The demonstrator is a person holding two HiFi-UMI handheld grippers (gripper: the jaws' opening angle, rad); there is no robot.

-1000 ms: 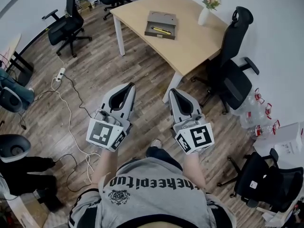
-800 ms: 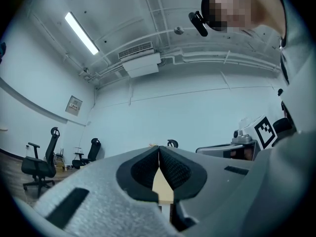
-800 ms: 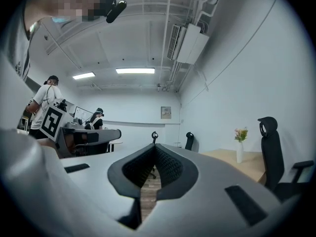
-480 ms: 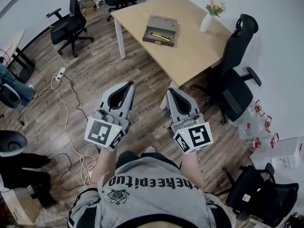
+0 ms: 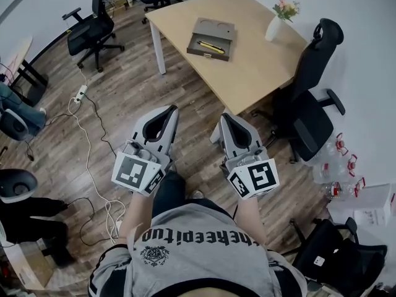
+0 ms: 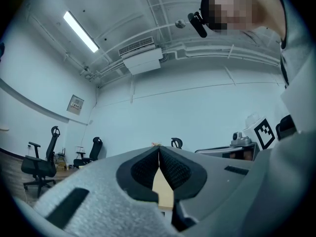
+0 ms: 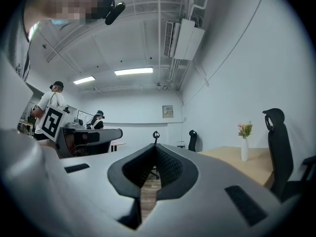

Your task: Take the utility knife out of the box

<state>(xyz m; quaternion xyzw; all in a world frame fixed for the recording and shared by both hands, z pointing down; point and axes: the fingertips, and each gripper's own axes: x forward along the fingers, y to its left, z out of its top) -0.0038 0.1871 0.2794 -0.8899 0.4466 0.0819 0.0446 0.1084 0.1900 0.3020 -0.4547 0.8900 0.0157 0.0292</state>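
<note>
A grey open box [image 5: 212,39] lies on the wooden table [image 5: 260,54] far ahead of me in the head view, with the yellow utility knife [image 5: 211,46] inside it. My left gripper [image 5: 173,109] and right gripper [image 5: 223,117] are held side by side at waist height, well short of the table. Both are shut with nothing between the jaws. In the left gripper view the left gripper [image 6: 159,148] shows its tips meeting. The right gripper [image 7: 156,146] looks the same in its own view, where only the table's edge [image 7: 232,157] shows.
A white vase of flowers [image 5: 276,23] stands on the table's far right. A black office chair [image 5: 309,104] sits at the table's right side, more chairs [image 5: 93,30] to the left. A white cable and power strip [image 5: 80,98] trail over the wood floor. Water bottles [image 5: 337,166] stand by the wall.
I have walked closer to the table: the table and box sit slightly nearer and more central in the head view. Both grippers stay shut and level, side by side.
</note>
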